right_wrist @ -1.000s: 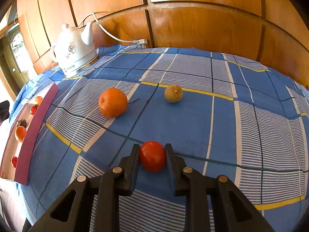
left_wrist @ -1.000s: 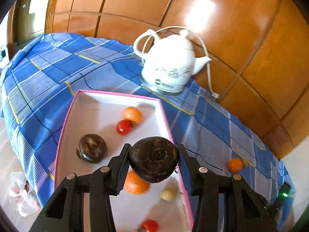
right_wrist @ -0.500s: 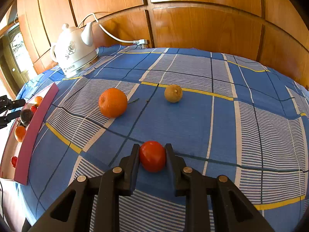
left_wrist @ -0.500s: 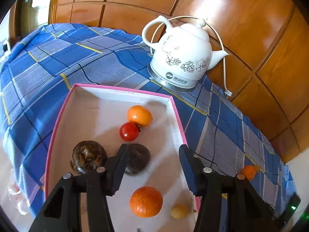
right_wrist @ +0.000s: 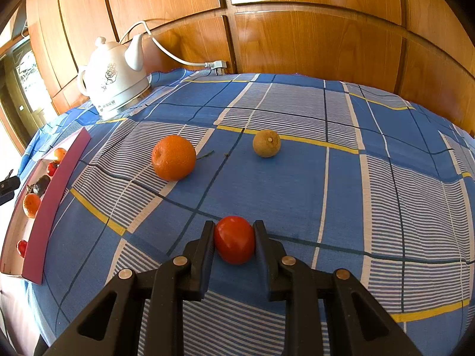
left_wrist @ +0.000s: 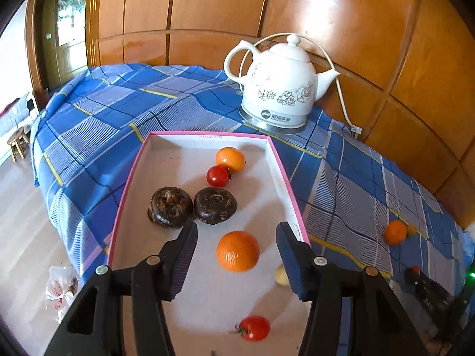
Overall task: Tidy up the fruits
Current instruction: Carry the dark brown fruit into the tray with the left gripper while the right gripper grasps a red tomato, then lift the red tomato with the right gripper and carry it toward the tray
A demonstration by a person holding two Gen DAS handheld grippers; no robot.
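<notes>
A white tray with a pink rim (left_wrist: 207,134) lies on the blue checked cloth. In it are two dark brown fruits (left_wrist: 215,205) side by side, two oranges (left_wrist: 237,250), two red tomatoes (left_wrist: 218,175) and a small pale fruit (left_wrist: 280,276). My left gripper (left_wrist: 236,228) hovers over the tray, its jaws opening with nothing pressed between them; the nearer orange lies below the gap. My right gripper (right_wrist: 234,225) is shut on a red tomato (right_wrist: 234,243) low over the cloth. Beyond it lie an orange (right_wrist: 173,157) and a brownish round fruit (right_wrist: 266,143).
A white kettle (left_wrist: 280,89) with a cord stands by the wooden wall behind the tray. The tray's wall (right_wrist: 56,184) is at the far left of the right wrist view. The cloth drops off at the left toward the floor, with a stool (left_wrist: 18,142).
My left gripper has let go of the dark brown fruit, which now rests in the tray beside the other dark one. Its jaws have spread and it has shifted. The right gripper has kept still.
</notes>
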